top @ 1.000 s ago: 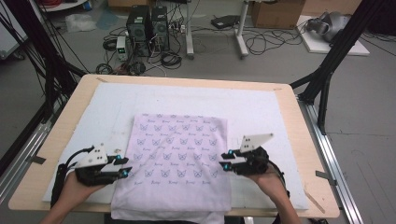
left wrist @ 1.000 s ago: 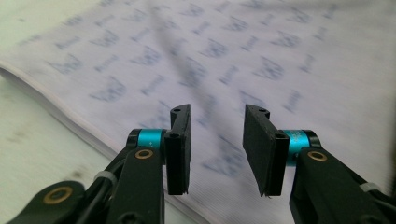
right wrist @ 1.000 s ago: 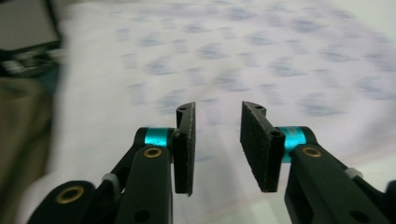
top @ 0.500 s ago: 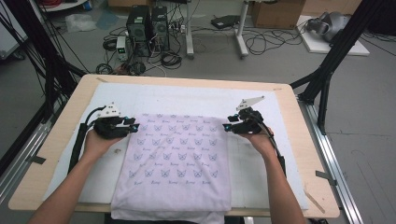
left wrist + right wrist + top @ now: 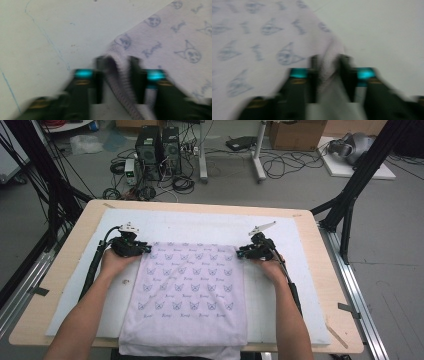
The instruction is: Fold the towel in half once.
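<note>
Two grippers now sit at the far corners of the one cloth, where a second ago they were down at its near edge and half a second ago just short of those far corners. The left gripper is at the far left corner and the right gripper at the far right one. Their jaws have just been closing, and each gripper view shows a fold of the pale lilac fabric pinched between the two black jaws, so both are clenched on the cloth. That cloth, printed with small cat-like faces, lies flat on the white mat that covers the wooden table, and its near edge hangs over the table's front. Two forearms reach in from the bottom, one to each gripper.
</note>
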A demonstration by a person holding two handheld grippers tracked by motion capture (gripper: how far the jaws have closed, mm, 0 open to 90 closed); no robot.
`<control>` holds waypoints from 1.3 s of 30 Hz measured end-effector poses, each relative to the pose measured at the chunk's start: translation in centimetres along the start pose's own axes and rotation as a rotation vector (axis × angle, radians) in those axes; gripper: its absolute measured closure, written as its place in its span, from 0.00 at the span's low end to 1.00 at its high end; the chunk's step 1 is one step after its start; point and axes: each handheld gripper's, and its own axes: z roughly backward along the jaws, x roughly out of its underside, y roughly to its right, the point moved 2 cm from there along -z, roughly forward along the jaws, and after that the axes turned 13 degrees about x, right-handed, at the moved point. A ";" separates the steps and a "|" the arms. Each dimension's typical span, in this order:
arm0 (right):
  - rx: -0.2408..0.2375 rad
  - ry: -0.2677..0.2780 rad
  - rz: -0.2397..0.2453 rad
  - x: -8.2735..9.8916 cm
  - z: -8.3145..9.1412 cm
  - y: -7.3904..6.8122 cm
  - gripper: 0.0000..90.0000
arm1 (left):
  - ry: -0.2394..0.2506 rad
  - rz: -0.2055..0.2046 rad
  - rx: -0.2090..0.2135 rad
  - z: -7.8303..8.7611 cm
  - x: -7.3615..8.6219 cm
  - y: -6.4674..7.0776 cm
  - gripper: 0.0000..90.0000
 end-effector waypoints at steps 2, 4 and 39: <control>0.022 -0.017 0.029 -0.5 -0.1 -0.3 0.95 | -0.024 -0.004 -0.020 -0.1 -0.5 -0.1 0.94; 0.082 0.000 0.072 -1.1 0.2 -0.4 0.95 | -0.008 -0.022 -0.059 0.2 -1.9 -0.1 0.95; 0.085 0.176 0.145 -1.9 9.2 -5.6 0.55 | 0.147 -0.135 -0.005 7.0 0.6 5.2 0.53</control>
